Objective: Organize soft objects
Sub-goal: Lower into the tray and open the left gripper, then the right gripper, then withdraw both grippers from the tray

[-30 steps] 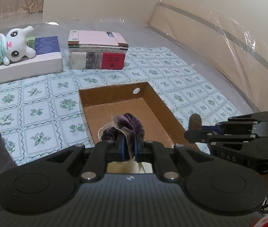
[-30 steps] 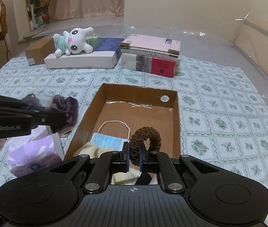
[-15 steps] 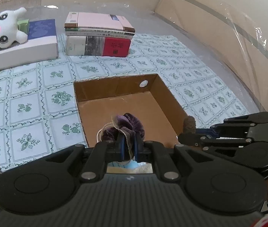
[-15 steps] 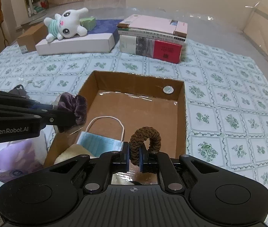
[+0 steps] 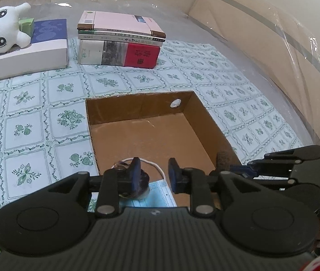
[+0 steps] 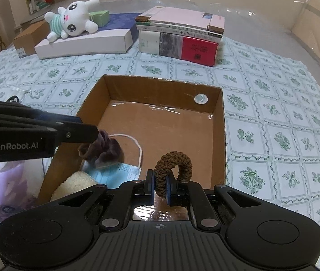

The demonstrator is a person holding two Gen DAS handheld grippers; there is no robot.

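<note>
An open cardboard box point(image 5: 207, 122) point(image 6: 224, 117) sits on the patterned cloth. My left gripper point(image 5: 154, 176) is open above the box's near left corner. The purple scrunchie point(image 5: 140, 186) point(image 6: 105, 151) lies on a blue face mask point(image 6: 117, 171) point(image 5: 157, 194) inside the box, just below the left finger. My right gripper point(image 6: 160, 186) is shut on a brown scrunchie point(image 6: 174, 166) over the box's near edge. It shows at the right in the left wrist view point(image 5: 224, 158).
A white plush toy point(image 6: 72, 22) lies on a flat white-and-blue box point(image 6: 87, 43) at the back left. A stack of books point(image 6: 180, 36) stands behind the cardboard box. A cream cloth point(image 6: 74, 184) lies in the box's near left corner. A purple packet point(image 6: 4, 189) lies left of it.
My left gripper has opened and let go of the purple scrunchie, which dropped onto the face mask in the box. Both grippers have moved forward over the box.
</note>
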